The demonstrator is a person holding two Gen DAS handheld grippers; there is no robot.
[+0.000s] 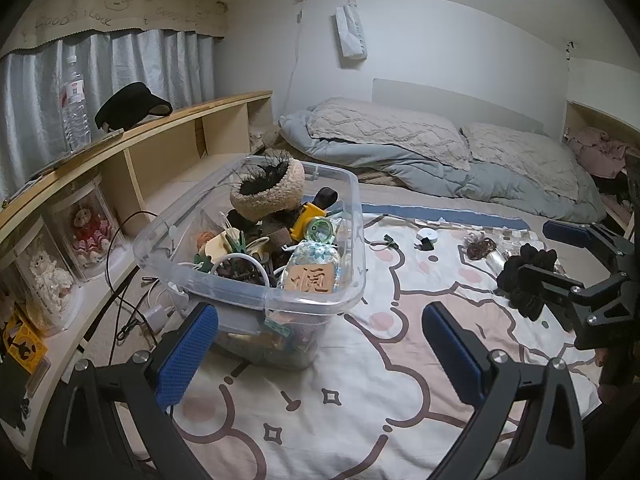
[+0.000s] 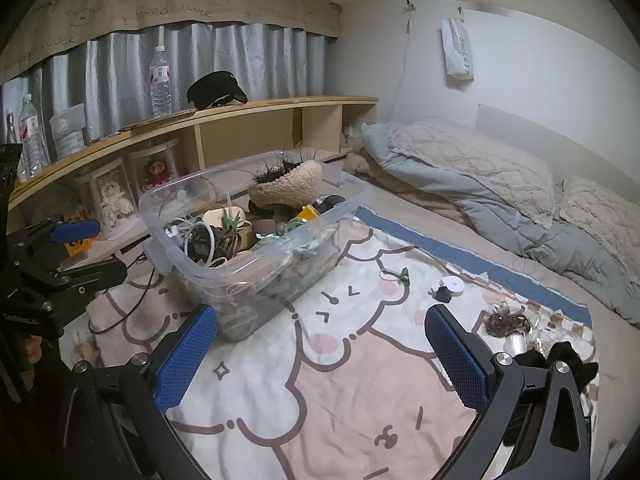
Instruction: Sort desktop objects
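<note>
A clear plastic bin [image 1: 320,300] [image 2: 224,276] full of small objects stands on a cartoon-print blanket [image 1: 360,400] [image 2: 340,380]. It holds a fuzzy beige hat [image 1: 272,194] [image 2: 288,190], a wooden block with a character [image 1: 310,280] and cables. Loose on the blanket to the right lie a white round case [image 1: 428,236] [image 2: 452,284], a black clip [image 2: 442,294], a brown tangle [image 1: 480,248] [image 2: 506,324] and a black cloth [image 1: 528,276] [image 2: 568,360]. My left gripper [image 1: 320,352] is open and empty just before the bin. My right gripper [image 2: 320,356] is open and empty right of the bin.
A wooden shelf [image 1: 168,128] [image 2: 260,110] runs along the left with water bottles [image 1: 74,100], a black visor [image 1: 130,106] and doll jars [image 1: 86,228]. Cables and a charger [image 1: 154,312] lie left of the bin. Pillows and a grey duvet [image 1: 440,152] lie behind.
</note>
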